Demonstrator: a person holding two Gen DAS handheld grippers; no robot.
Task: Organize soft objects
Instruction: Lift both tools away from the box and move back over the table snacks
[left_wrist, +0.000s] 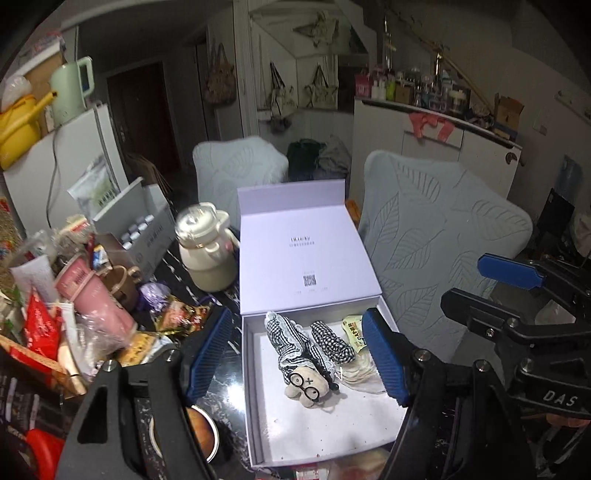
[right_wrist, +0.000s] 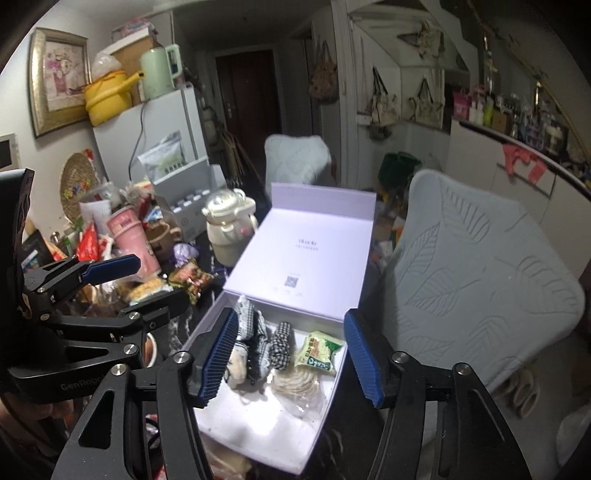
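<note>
One plush doll (left_wrist: 308, 356) between the spread left hand-held gripper (left_wrist: 297, 356) fingers.

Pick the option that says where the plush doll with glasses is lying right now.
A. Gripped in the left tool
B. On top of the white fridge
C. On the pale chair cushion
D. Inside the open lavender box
D: the plush doll lies on the white liner inside the open lavender box, beside a snack packet, and both tools hang open above it, holding nothing.

The box (left_wrist: 255, 406) lies open from above; its near half is bare, the doll (left_wrist: 306, 362) (far half) obstructs.
</note>
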